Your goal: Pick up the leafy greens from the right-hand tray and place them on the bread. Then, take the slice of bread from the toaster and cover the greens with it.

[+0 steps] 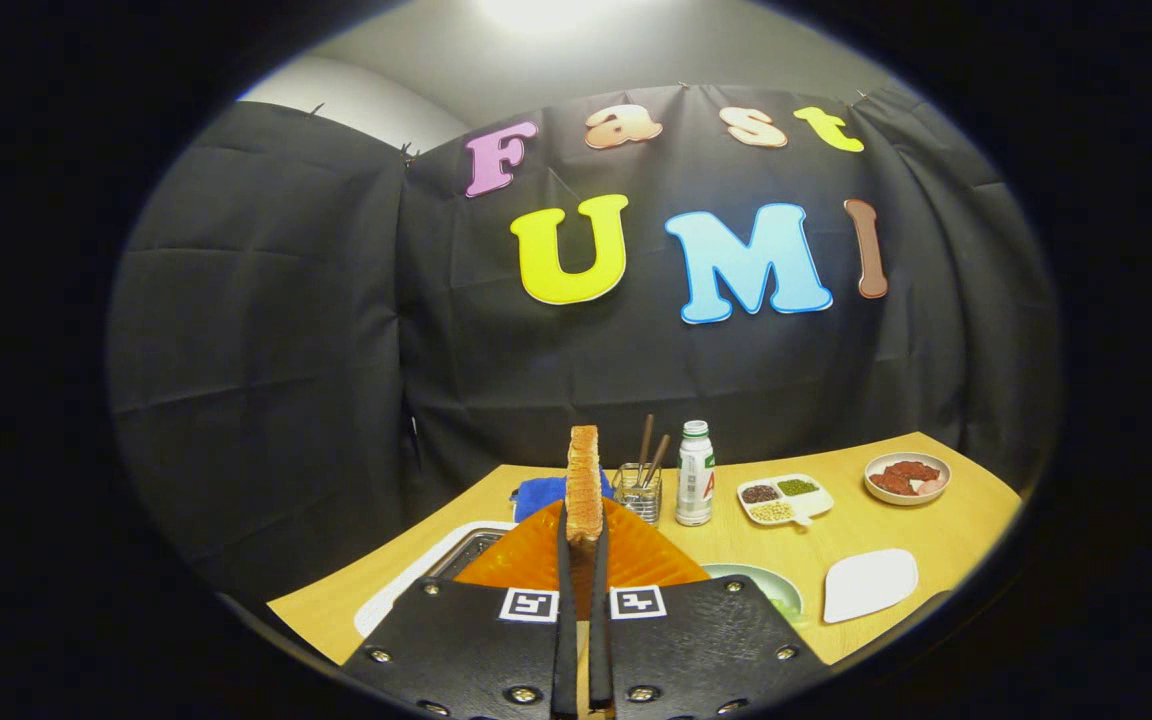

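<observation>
A toasted slice of bread [584,482] stands on edge, upright, pinched between both fingers of my gripper [583,545], which is shut on its lower part. The slice is lifted above the table. Behind the fingers spreads an orange plate [526,555]. To the left of it, a white toaster [456,556] with a metal slot shows partly. The greens and the bottom bread are hidden behind the gripper body.
On the wooden table [946,530] beyond the fingers: a blue cloth [536,492], a glass holder with sticks [639,488], a white bottle [695,487], a divided dish of beans [784,499], a bowl of red slices [906,477], a white dish [871,584], a pale green bowl [766,583].
</observation>
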